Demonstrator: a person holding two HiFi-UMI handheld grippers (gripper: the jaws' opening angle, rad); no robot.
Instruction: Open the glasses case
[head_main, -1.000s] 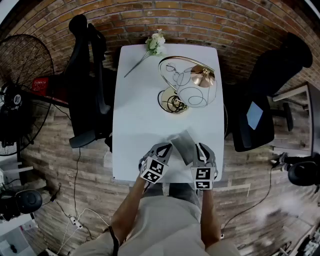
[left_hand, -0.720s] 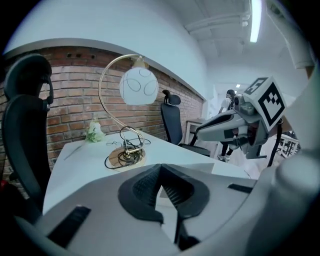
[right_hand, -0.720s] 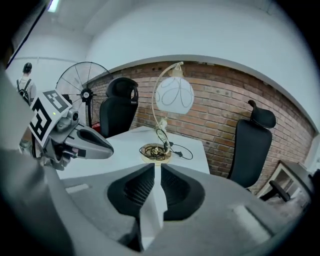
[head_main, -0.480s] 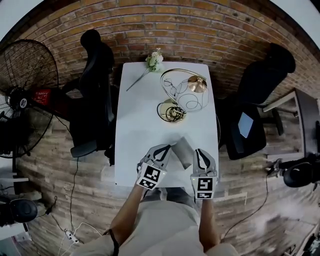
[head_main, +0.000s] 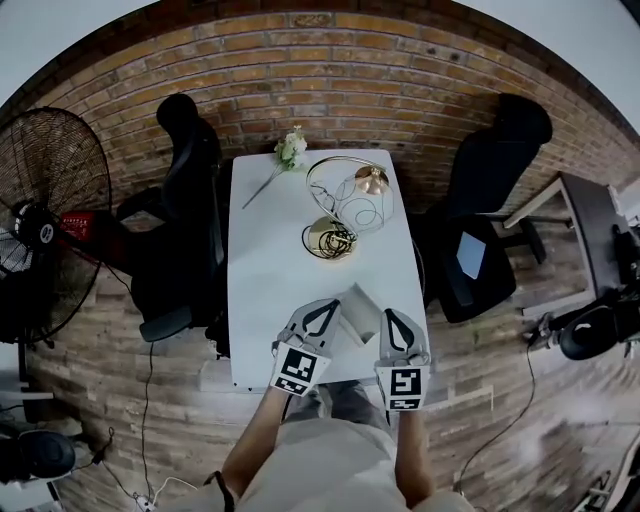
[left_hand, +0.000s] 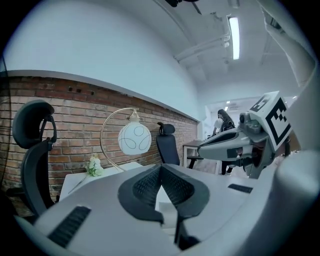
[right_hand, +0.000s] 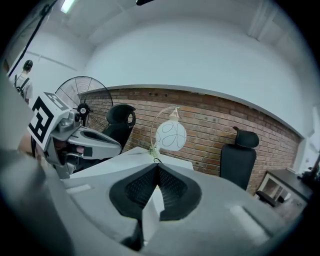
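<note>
The grey glasses case (head_main: 358, 312) hangs above the near end of the white table (head_main: 270, 262), held between both grippers. My left gripper (head_main: 325, 318) grips its left end; a pale edge of the case (left_hand: 168, 214) sits pinched between the dark pads. My right gripper (head_main: 390, 326) holds the right end, its jaws closing fully onto a thin pale edge of the case (right_hand: 151, 214). Whether the lid has parted from the base I cannot tell. Each gripper shows in the other's view, level and close beside it.
A gold arc lamp with a white globe (head_main: 357, 196) stands at the table's far half, and a flower sprig (head_main: 289, 151) lies at the far left corner. Black office chairs (head_main: 186, 190) (head_main: 487, 190) flank the table. A floor fan (head_main: 48, 222) stands at the left.
Both grippers have risen together from the tabletop, carrying the glasses case up between them. The right jaws have drawn tighter.
</note>
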